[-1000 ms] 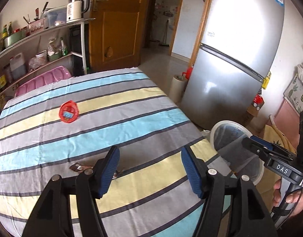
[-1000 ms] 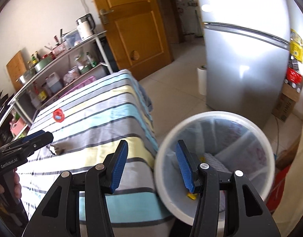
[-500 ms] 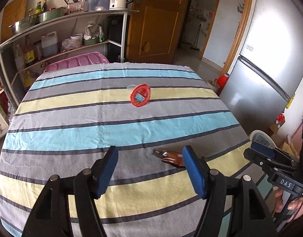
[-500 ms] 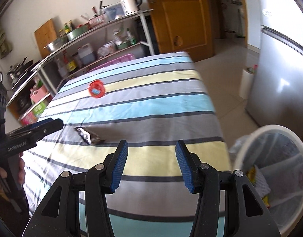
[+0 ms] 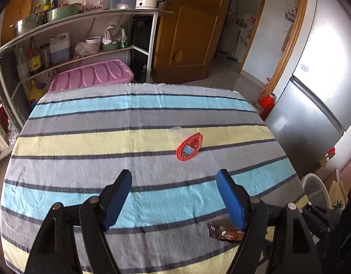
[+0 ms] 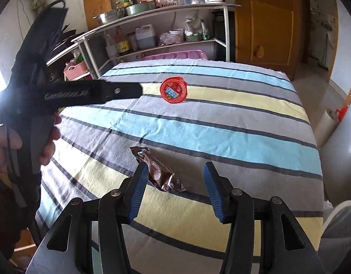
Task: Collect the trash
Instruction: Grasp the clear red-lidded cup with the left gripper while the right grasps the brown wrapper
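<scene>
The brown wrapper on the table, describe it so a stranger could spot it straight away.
Find the striped tablecloth covering the table. Near its front edge, just ahead of the right gripper, lies the brown wrapper: long, crinkled and glossy dark brown. The only other litter, a round red lid, lies farther back on a yellow stripe.

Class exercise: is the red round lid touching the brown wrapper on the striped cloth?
Apart. The right wrist view shows the red round lid well beyond the brown wrapper, with bare striped cloth between them.
</scene>
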Available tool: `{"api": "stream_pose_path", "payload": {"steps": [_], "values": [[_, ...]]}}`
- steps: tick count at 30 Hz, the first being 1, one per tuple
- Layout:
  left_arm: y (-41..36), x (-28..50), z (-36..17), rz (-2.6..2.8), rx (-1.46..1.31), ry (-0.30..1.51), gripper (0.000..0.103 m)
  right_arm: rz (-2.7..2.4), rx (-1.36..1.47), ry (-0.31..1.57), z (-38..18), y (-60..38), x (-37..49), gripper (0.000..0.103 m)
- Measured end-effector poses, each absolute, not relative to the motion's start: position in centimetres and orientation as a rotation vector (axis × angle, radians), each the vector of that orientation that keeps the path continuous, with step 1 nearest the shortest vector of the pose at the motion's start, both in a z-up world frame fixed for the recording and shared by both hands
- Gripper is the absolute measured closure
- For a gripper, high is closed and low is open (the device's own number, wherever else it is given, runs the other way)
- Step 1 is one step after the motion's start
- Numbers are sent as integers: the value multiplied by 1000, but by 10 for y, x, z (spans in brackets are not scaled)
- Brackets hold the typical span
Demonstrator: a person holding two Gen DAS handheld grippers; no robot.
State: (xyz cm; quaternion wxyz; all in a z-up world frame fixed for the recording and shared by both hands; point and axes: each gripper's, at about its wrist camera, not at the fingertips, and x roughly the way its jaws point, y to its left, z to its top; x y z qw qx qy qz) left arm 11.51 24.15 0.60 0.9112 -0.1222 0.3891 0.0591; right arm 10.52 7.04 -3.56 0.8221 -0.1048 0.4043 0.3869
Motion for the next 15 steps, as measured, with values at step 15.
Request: {"api": "stream_pose_path", "payload": {"steps": [15], "values": [[251, 184, -20, 117, -301, 888, 18, 887, -307, 894, -56, 102, 110, 47]]}}
